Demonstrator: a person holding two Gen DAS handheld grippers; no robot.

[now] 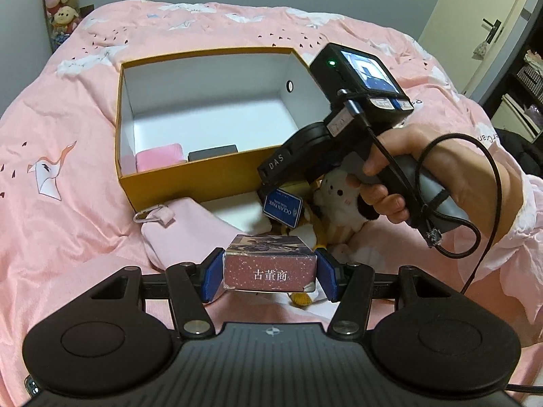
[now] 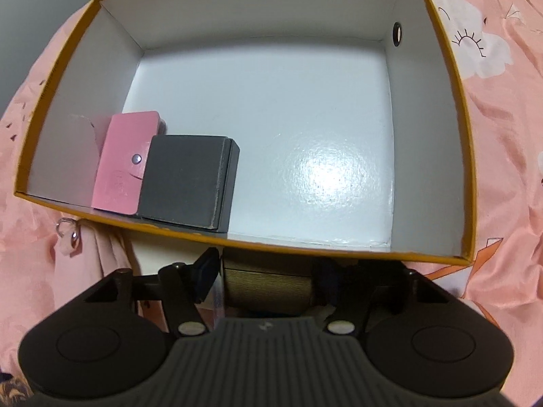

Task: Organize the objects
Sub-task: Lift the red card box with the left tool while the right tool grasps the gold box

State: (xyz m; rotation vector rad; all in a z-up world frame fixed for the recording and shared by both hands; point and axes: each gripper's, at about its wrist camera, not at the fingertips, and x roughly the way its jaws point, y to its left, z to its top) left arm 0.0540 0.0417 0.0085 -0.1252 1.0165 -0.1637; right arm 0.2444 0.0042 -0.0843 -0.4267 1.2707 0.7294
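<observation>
An open orange cardboard box (image 1: 190, 183) with a white inside lies on the pink bed; its near rim shows in the right wrist view (image 2: 305, 249). Inside at the near left stand a pink wallet (image 2: 124, 166) and a dark grey box (image 2: 186, 181), also seen in the left wrist view (image 1: 159, 157) (image 1: 212, 152). My left gripper (image 1: 269, 273) is shut on a small pinkish card box (image 1: 269, 268) with Chinese print, held above the bed. My right gripper (image 2: 268, 286) is shut on a gold-brown box (image 2: 268, 288), just outside the orange box's near wall.
In front of the orange box lie a pink pouch (image 1: 190, 224) with a metal clip, a white flat item (image 1: 237, 210), a blue Ocean Park card (image 1: 283, 210) and a white plush toy (image 1: 339, 200). A door (image 1: 482, 27) stands at the far right.
</observation>
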